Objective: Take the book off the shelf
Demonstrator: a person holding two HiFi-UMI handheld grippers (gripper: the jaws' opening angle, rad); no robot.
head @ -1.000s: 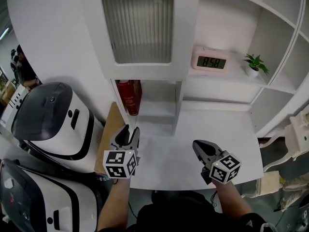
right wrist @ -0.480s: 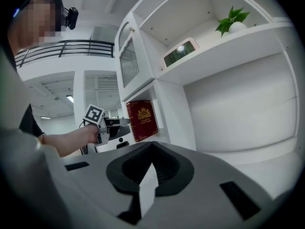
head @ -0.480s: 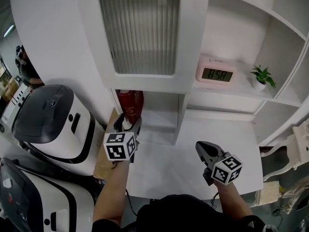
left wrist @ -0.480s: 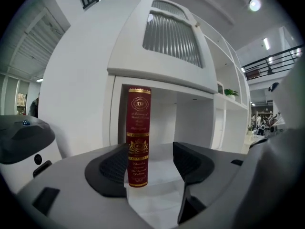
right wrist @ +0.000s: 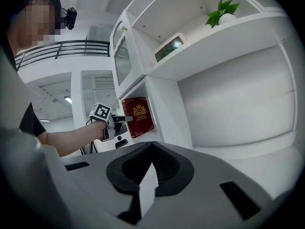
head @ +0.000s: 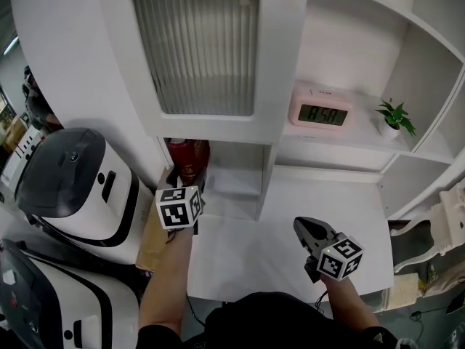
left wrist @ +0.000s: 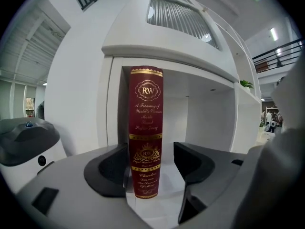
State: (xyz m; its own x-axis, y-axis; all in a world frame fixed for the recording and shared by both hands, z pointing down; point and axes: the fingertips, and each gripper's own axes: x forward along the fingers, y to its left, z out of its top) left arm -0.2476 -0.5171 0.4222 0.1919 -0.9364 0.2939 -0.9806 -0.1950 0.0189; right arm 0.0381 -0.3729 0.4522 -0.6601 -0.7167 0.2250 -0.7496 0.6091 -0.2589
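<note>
White shelving (head: 425, 57) rises from the back of a white tabletop (head: 290, 209), with two rounded white machines with dark lids (head: 73, 187) standing off to the far left. At the left end of the unit, in the low open compartment under a cabinet door with ribbed glass (head: 195, 49), the book (head: 190, 158) stands upright on the shelf, spine outward. It is a thick deep-red volume with gold bands, a gold "RW" crest near the top, a smaller crest lower down and gold script in between; its front cover carries another gold emblem. The left gripper (head: 195, 187) is held level right in front of it. Its jaws have just been opening and are spread wide, the lower spine between them; the left one is just beside the book, the right one clearly apart from it. Further right, the right gripper (head: 301, 227) hangs over the bare tabletop, jaws closed together on nothing. Higher on the right, a shelf bears a pink digital clock (head: 320, 113) and a small potted plant (head: 390, 117).
</note>
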